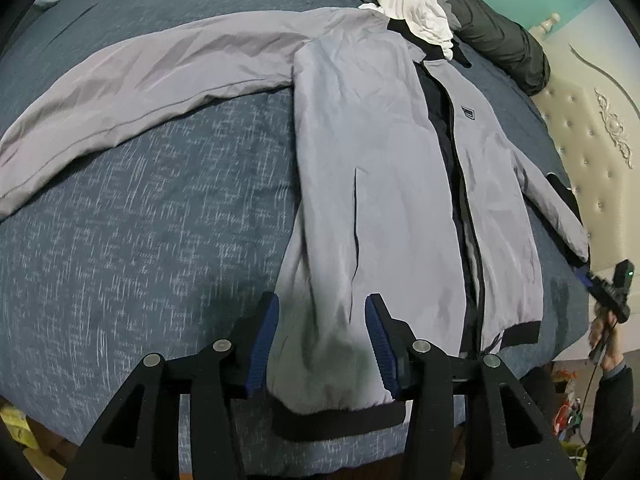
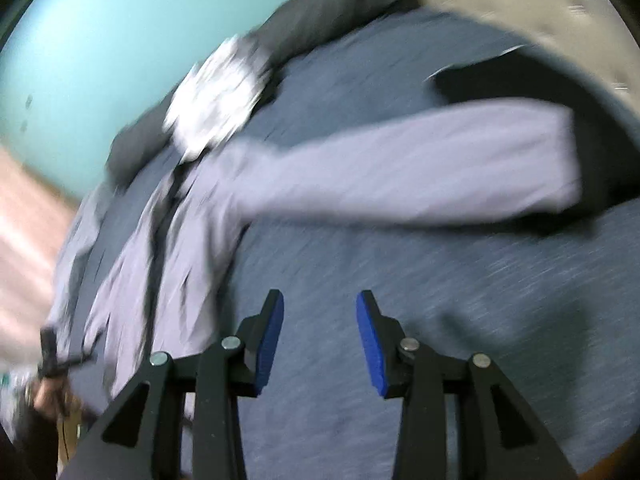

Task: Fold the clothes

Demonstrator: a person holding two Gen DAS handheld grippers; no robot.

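Pale grey zip jacket with black ribbed hem [image 1: 384,184] flat on blue bed cover [image 1: 160,240], unfolded. Left tool [image 1: 320,344] apart, straddling near hem; right tool [image 2: 320,340] apart, empty. Next: clamp hem, fold.

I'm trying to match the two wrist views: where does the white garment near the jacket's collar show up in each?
Left wrist view: the white garment lies crumpled at the top, right of centre, overlapping the jacket at its collar.
Right wrist view: it is the blurred white patch upper left of centre.
Shared landmark: the dark coat bunched behind it.
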